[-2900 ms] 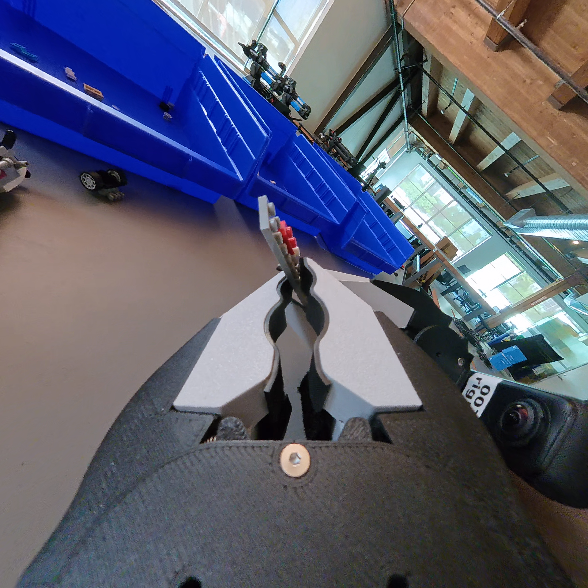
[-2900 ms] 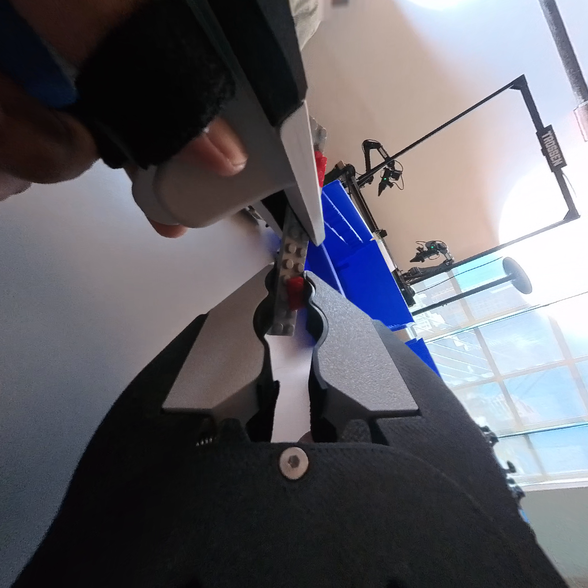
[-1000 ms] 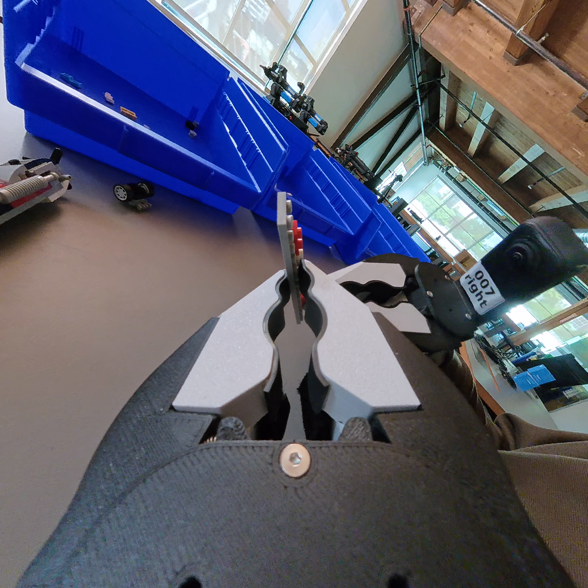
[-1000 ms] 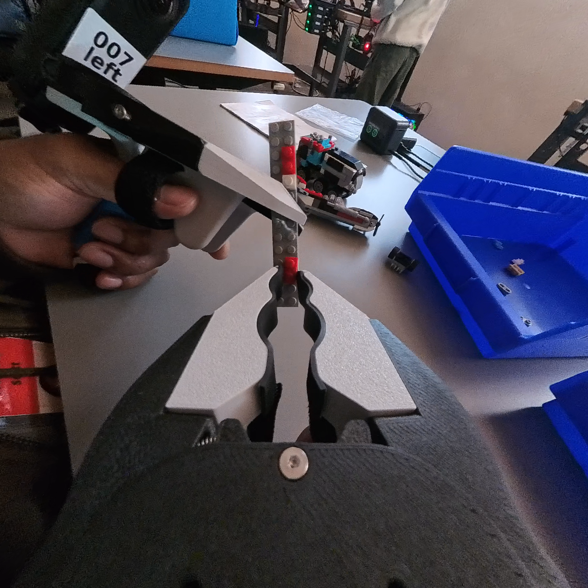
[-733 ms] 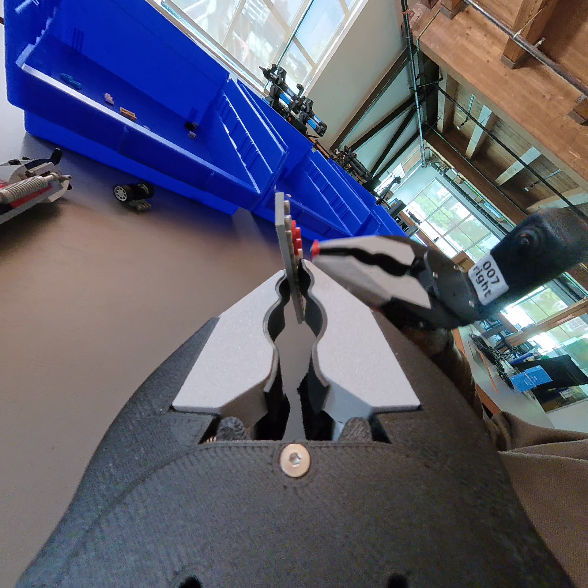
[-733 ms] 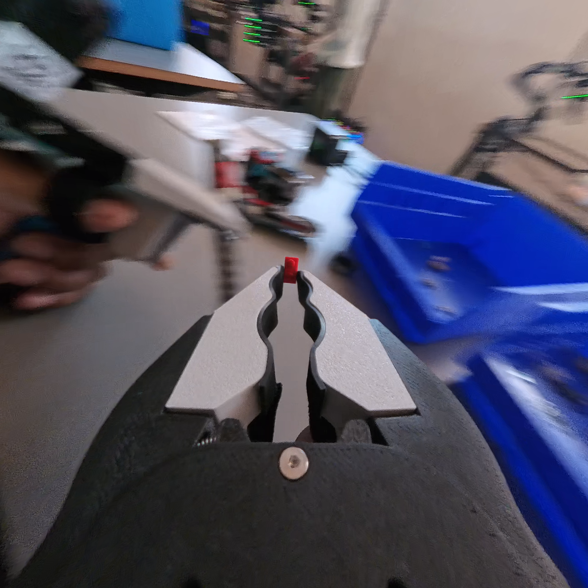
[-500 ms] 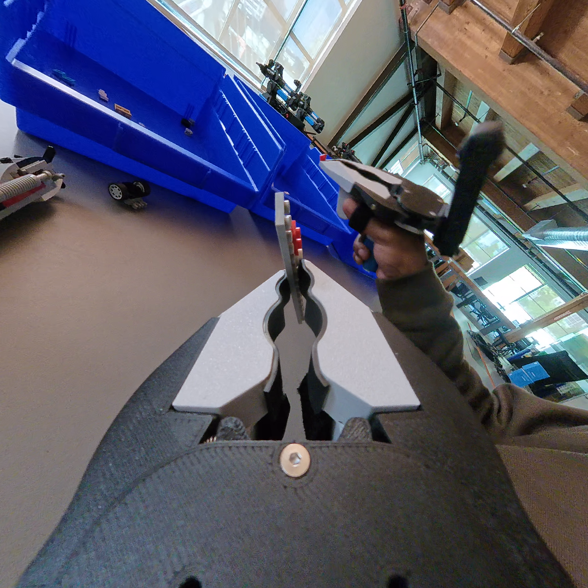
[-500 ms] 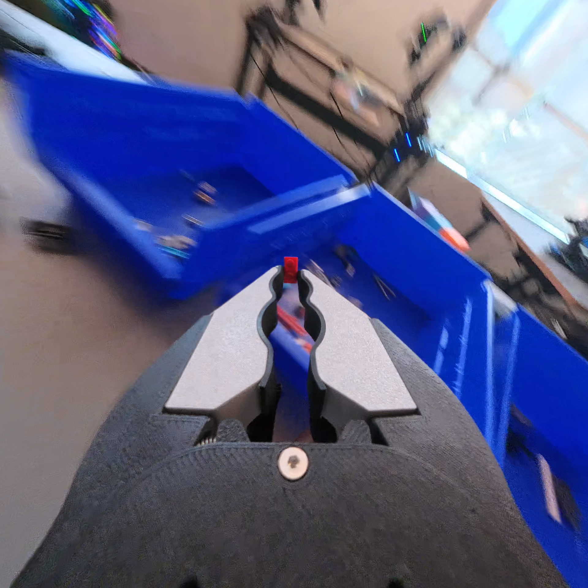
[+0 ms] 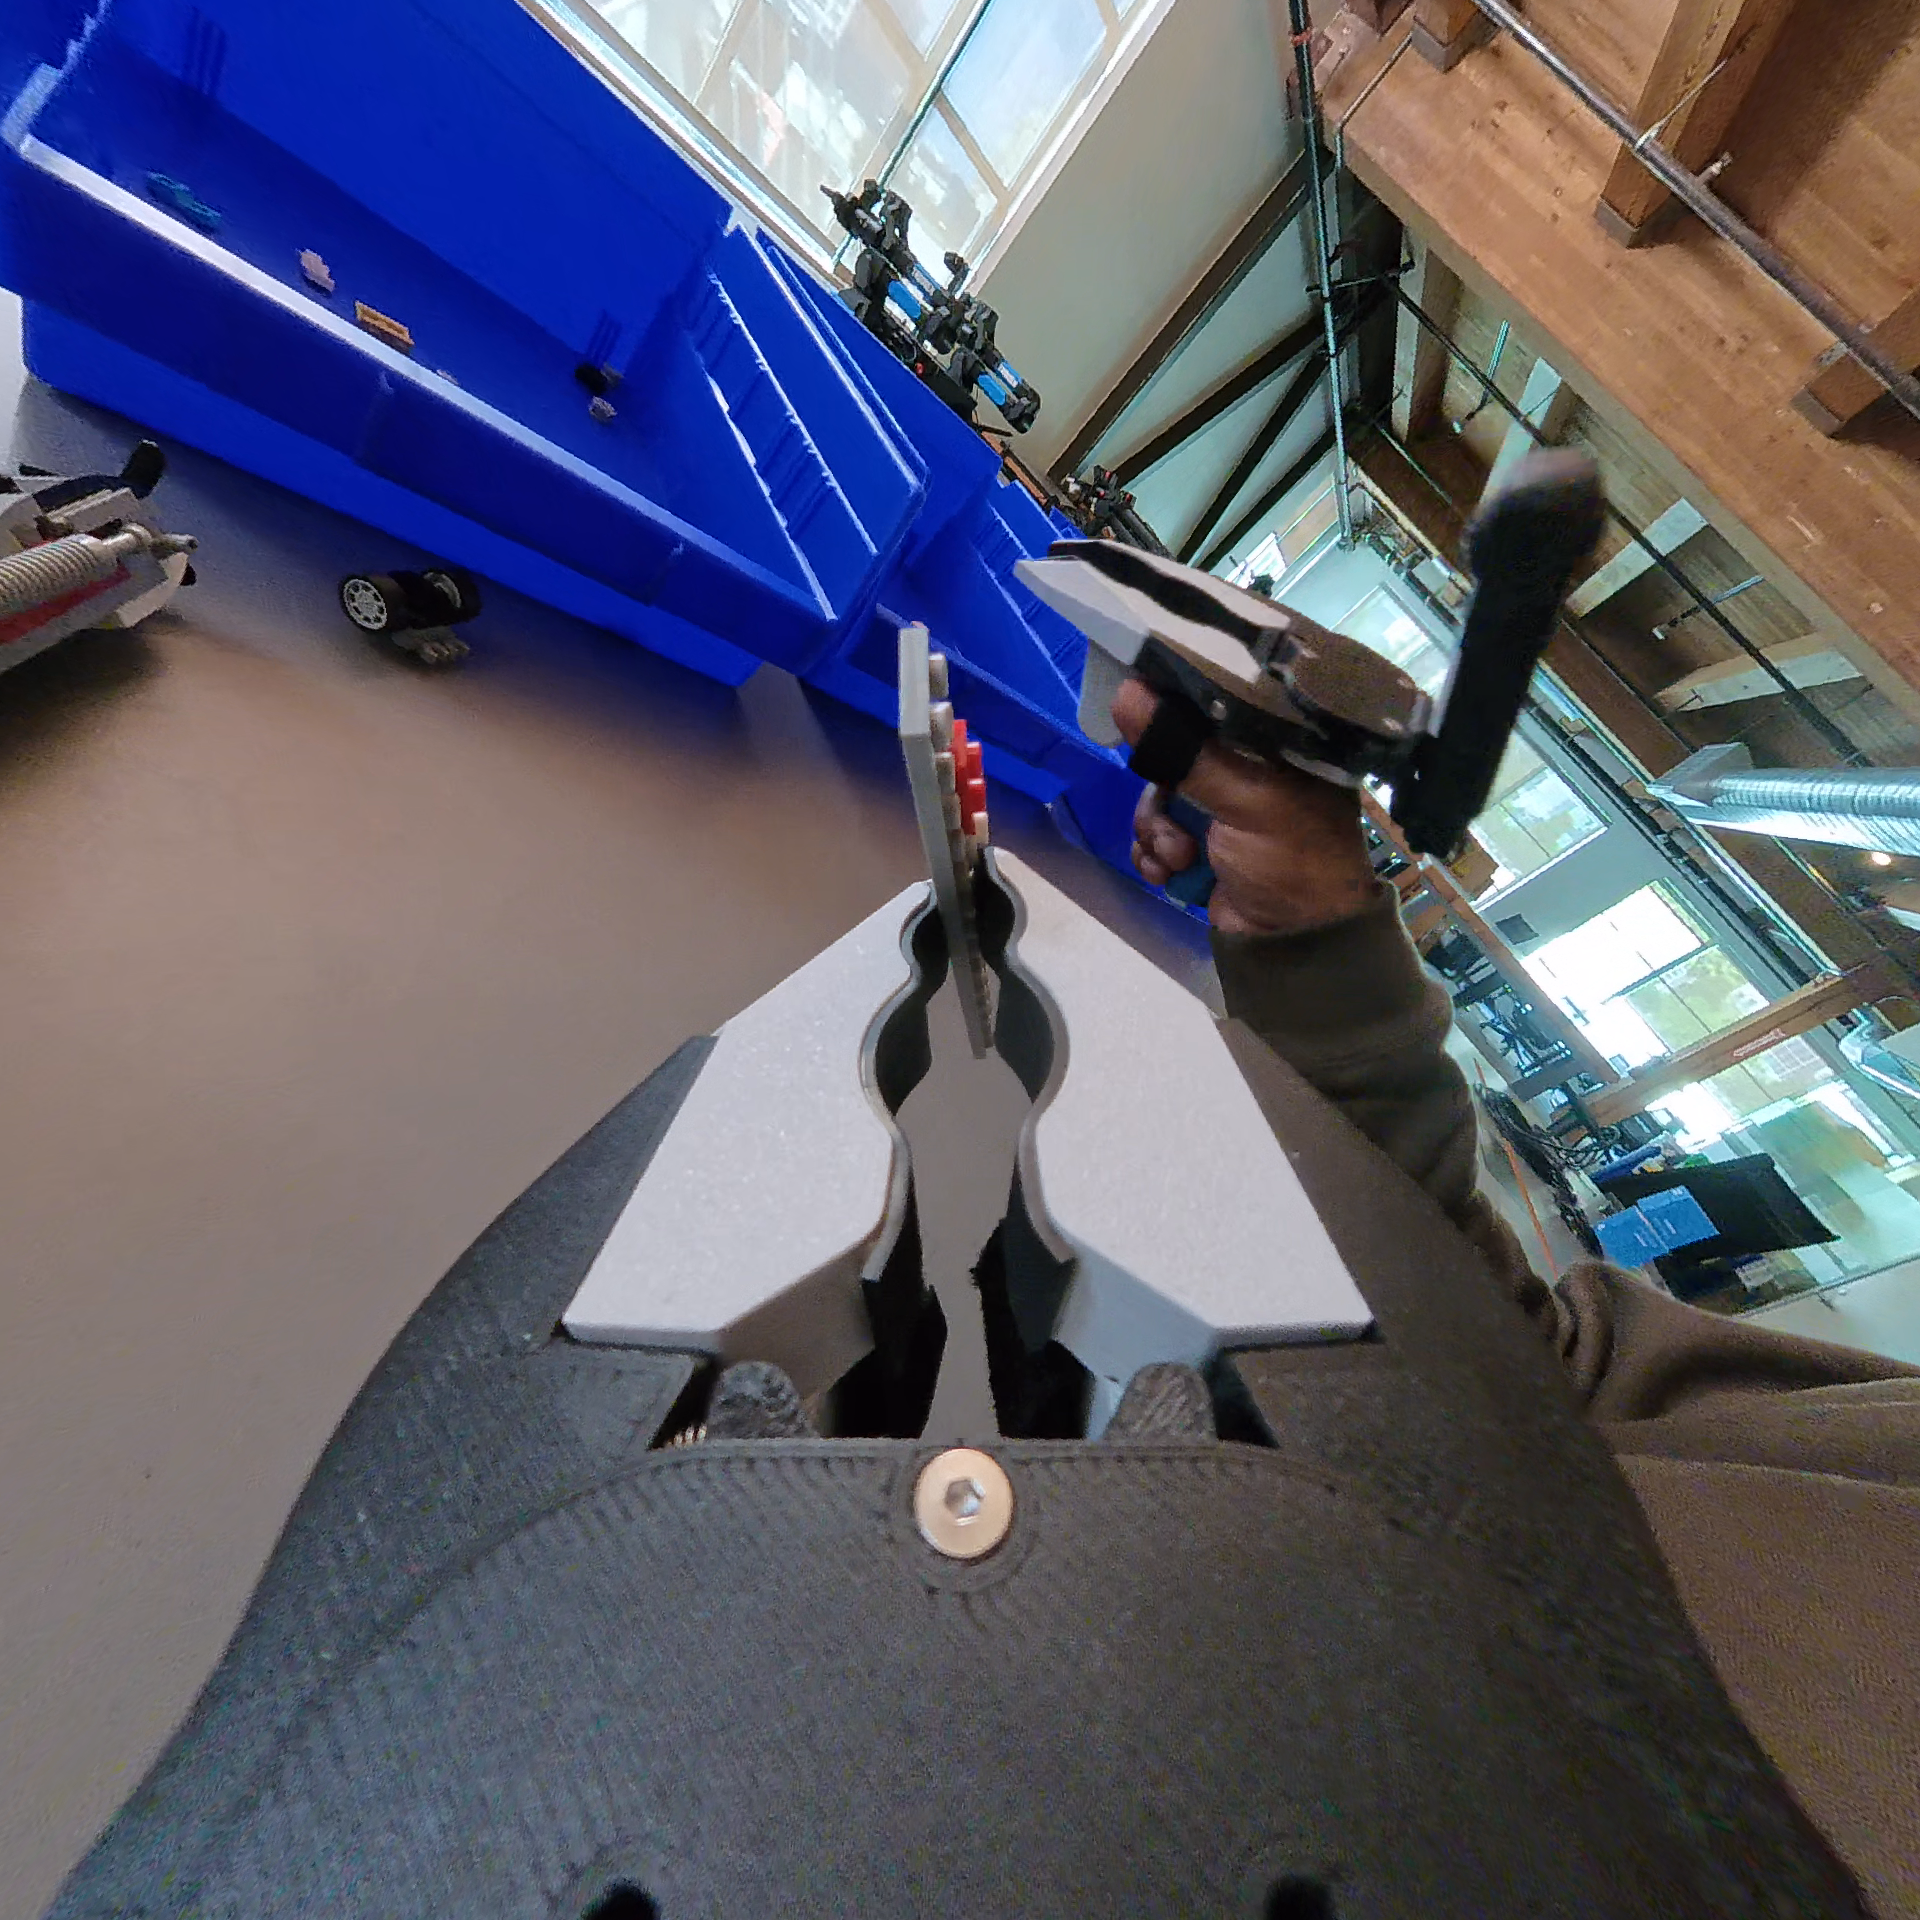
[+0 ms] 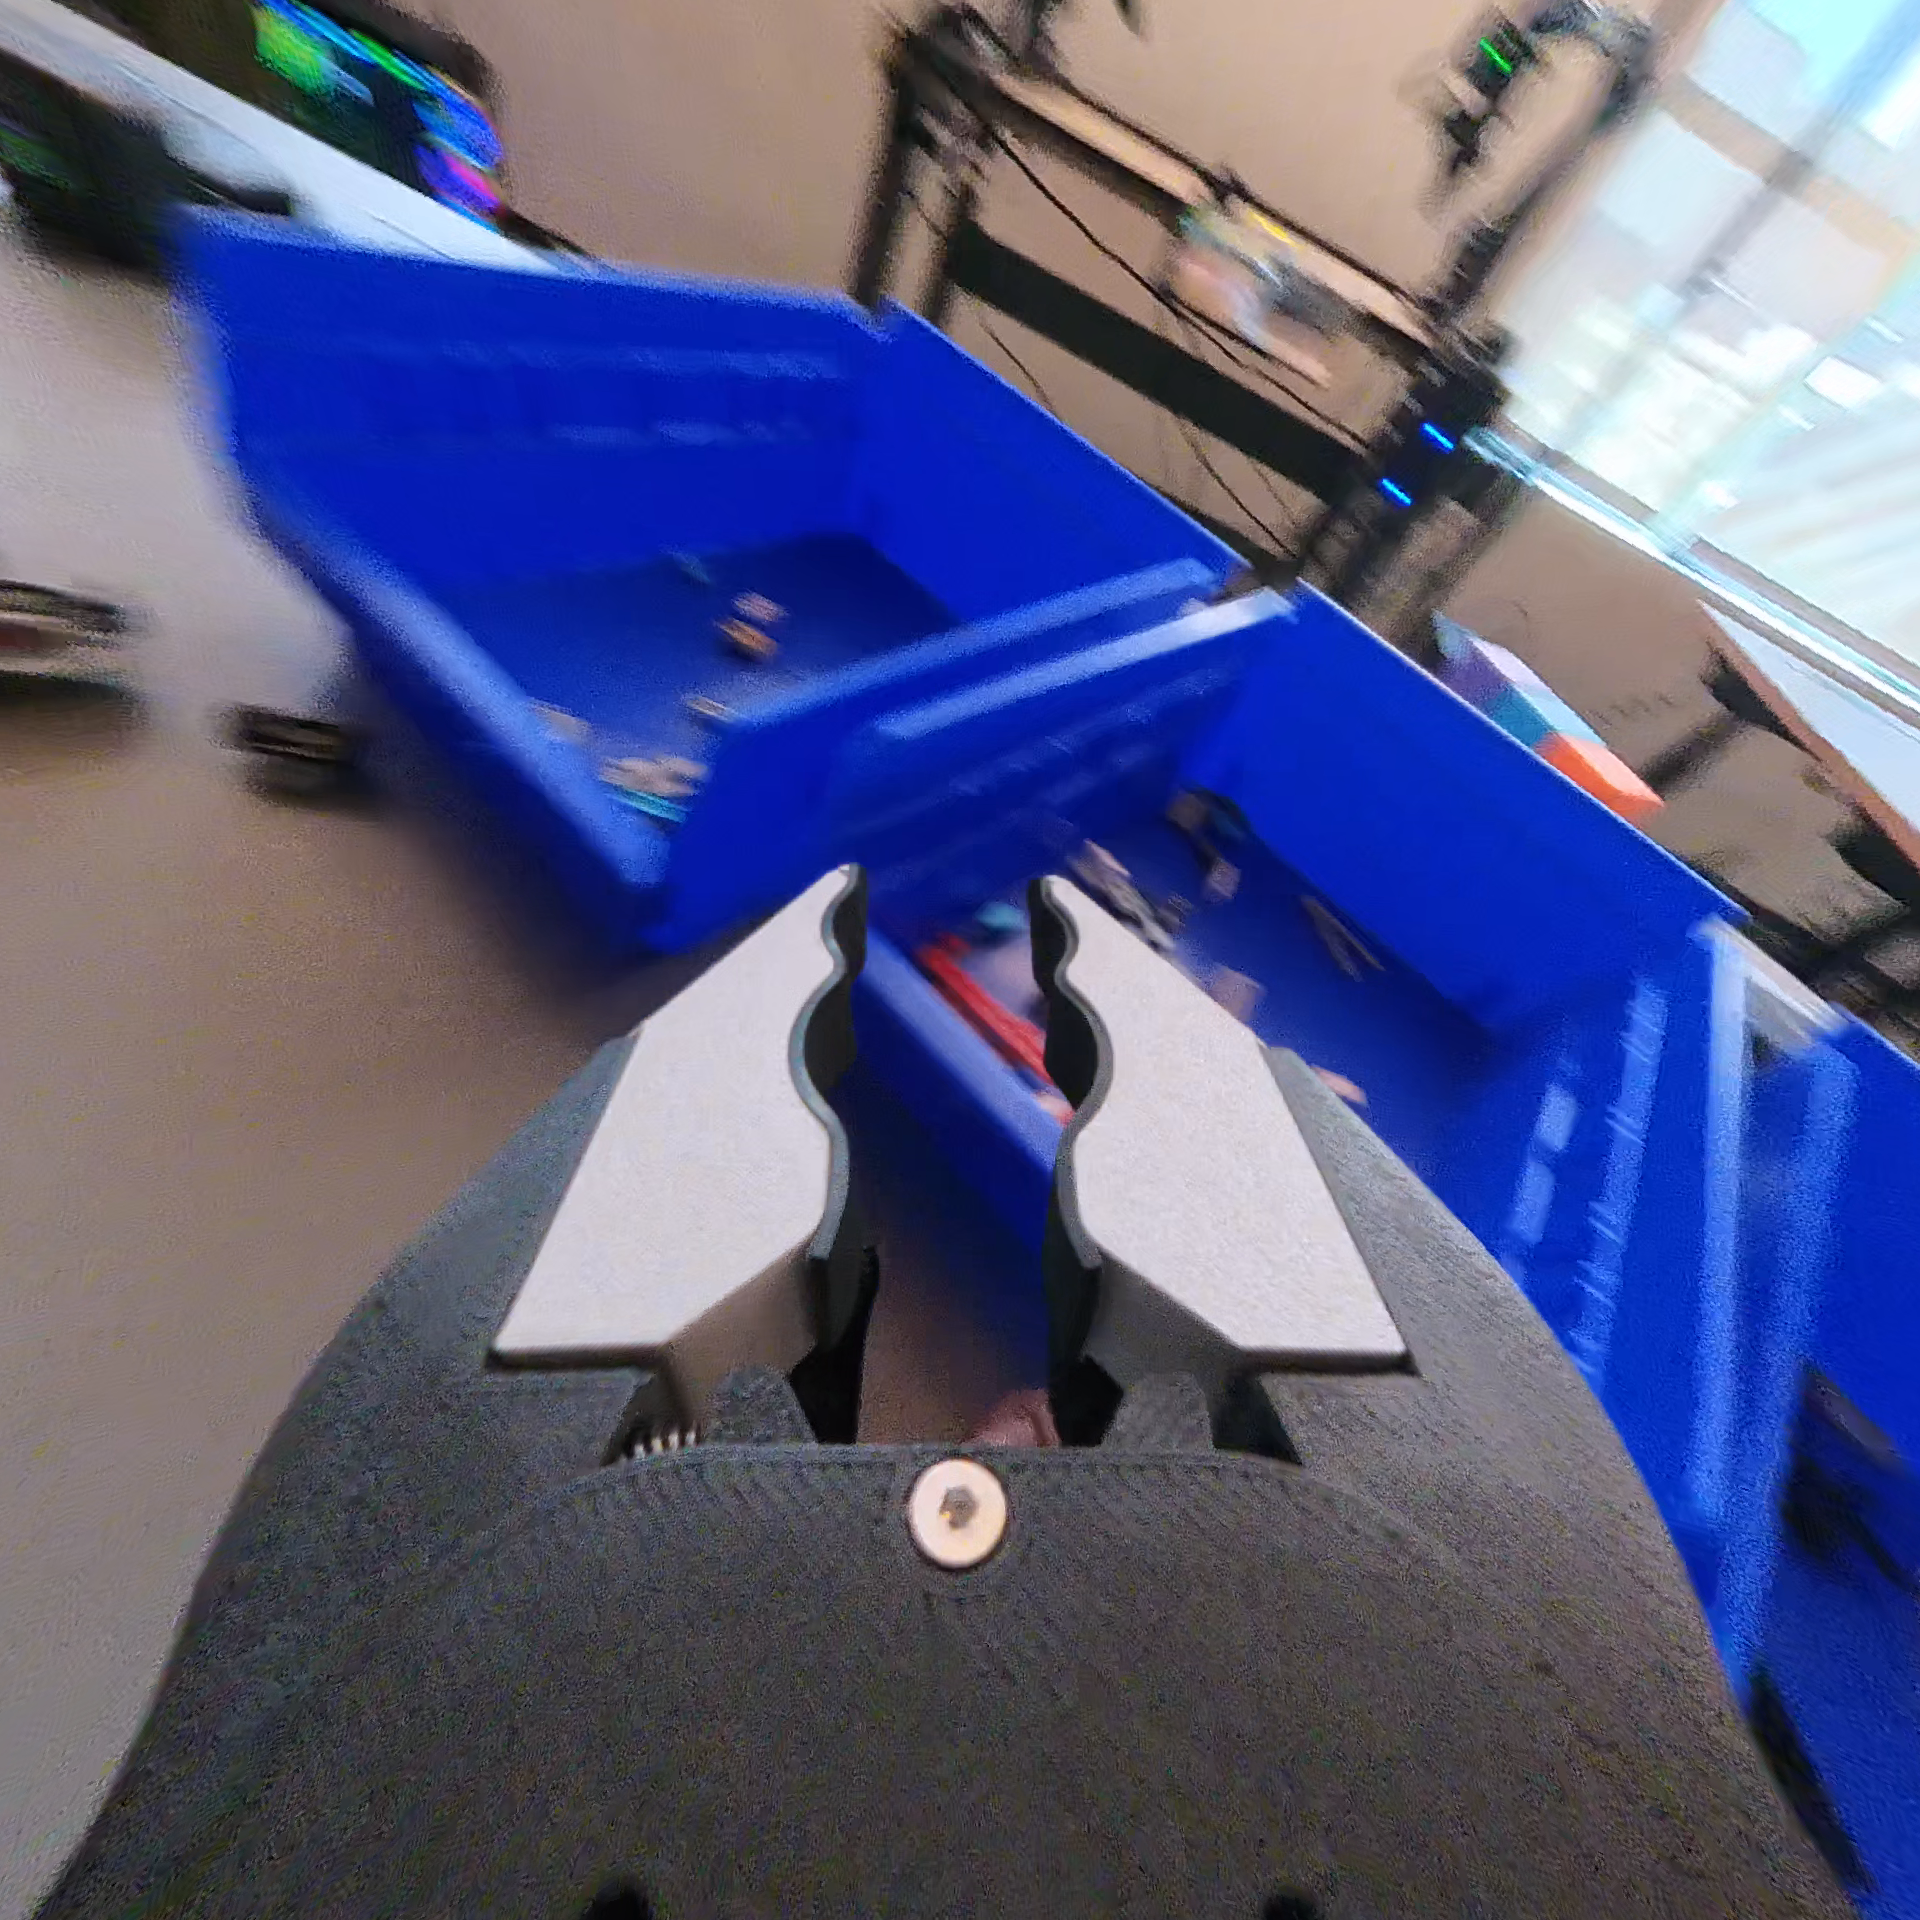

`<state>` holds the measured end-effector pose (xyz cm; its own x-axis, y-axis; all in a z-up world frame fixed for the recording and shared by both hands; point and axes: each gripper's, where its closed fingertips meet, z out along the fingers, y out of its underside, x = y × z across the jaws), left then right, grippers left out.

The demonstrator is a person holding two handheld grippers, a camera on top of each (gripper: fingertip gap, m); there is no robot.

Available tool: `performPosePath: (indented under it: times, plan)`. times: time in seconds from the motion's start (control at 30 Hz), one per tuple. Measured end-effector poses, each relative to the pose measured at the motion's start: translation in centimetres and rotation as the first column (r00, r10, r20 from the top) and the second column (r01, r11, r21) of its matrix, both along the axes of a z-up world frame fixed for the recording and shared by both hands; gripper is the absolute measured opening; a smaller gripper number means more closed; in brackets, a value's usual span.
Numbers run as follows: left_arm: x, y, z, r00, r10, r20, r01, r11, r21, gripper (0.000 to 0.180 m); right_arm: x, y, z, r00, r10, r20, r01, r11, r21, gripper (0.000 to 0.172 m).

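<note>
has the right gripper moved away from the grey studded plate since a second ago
Yes. The right gripper has left the grey studded plate held in the left gripper and now points over the blue plastic bins, fingers open.

Grey table point(image 9: 312, 935) w/ blue bins point(image 9: 520, 436), wheel part point(image 9: 405, 608)

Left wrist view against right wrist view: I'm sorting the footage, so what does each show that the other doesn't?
Only the left wrist view shows the left claw shut on a grey studded plate carrying red bricks, plus a loose wheel piece that is sharp here, and the right claw from outside.

Only the right wrist view shows the right claw open with nothing between its fingers, above a bin holding red pieces.

Both show the blue bins and the table.
</note>
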<state>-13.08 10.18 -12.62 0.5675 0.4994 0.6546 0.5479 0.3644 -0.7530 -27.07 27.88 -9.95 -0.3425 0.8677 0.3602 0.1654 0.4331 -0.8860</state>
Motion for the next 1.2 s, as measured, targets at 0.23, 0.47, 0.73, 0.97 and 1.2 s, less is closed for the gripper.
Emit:
performPosePath:
  times: [0.23, 0.47, 0.73, 0.97, 1.2]
  plan:
    - [-0.2, -0.2, 0.2, 1.0, -0.005, 0.02, 0.004, 0.999, 0.041, 0.006, 9.7, -11.9, -0.6, 0.848, 0.529, 0.001, -0.526, 0.844, -0.107, 0.033]
    - [-0.3, -0.7, 0.5, 1.0, -0.003, 0.019, 0.001, 0.997, 0.077, 0.007, 12.7, -16.1, -1.9, 0.741, 0.669, 0.057, -0.656, 0.74, -0.147, 0.046]
    - [-0.7, -1.4, 1.2, 1.0, 0.016, 0.01, -0.017, 0.991, 0.134, 0.006, 13.4, -18.2, -3.6, 0.714, 0.695, 0.086, -0.683, 0.718, -0.135, 0.06]
    - [-1.2, -2.8, 2.6, 0.999, 0.039, -0.016, -0.036, 0.988, 0.147, 0.006, 12.4, -20.1, -3.3, 0.705, 0.704, 0.082, -0.704, 0.709, -0.042, 0.058]
    - [-2.7, -4.4, 4.0, 1.0, 0.008, -0.012, -0.006, 0.987, 0.16, 0.007, 10.3, -21.2, -1.7, 0.644, 0.758, 0.101, -0.763, 0.647, 0.002, 0.055]
